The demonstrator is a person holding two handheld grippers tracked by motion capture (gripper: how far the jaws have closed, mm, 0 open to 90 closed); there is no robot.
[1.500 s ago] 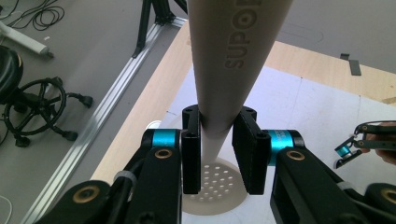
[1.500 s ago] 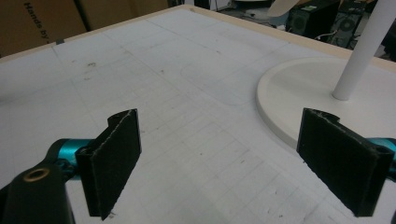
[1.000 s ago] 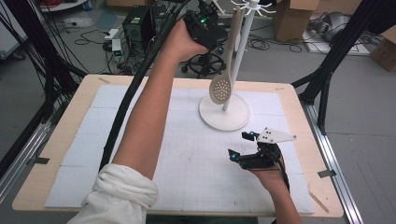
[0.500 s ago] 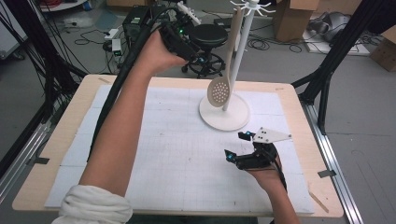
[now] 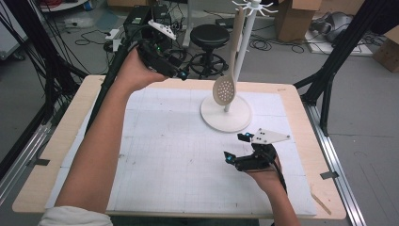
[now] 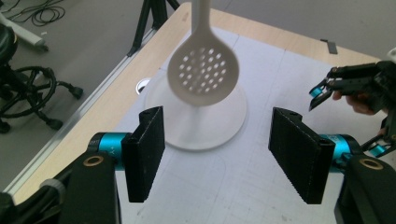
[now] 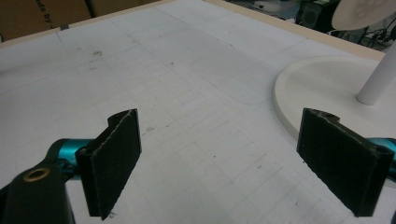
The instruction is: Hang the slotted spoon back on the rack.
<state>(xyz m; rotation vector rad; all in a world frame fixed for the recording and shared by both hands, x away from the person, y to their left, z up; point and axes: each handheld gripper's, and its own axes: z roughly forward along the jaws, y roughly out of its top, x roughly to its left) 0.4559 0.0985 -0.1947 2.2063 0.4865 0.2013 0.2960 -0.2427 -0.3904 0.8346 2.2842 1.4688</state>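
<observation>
A: L claw [image 5: 181, 73] has pulled back w/ nothing in it, up over the far-left edge of the bench [image 5: 61, 141]. A sec ago it was at the top of the stand [image 5: 226, 112]; now it's well apart from it.

B: And the spoon [image 5: 225, 88]?

A: Hanging off the stand's top hooks, bowl just above the base. In the left gripper view the spoon [image 6: 203, 70] hangs free ahead of my pads, which stand wide apart. I reckon the hang is done and I've let go.

B: R side?

A: R claw [image 5: 236, 149] hasn't budged, low over the mat near the base, jaws spread wide, holding nothing.

B: Any labels?

A: Printing on a box top-left in the right gripper view, too cut off to read.
</observation>
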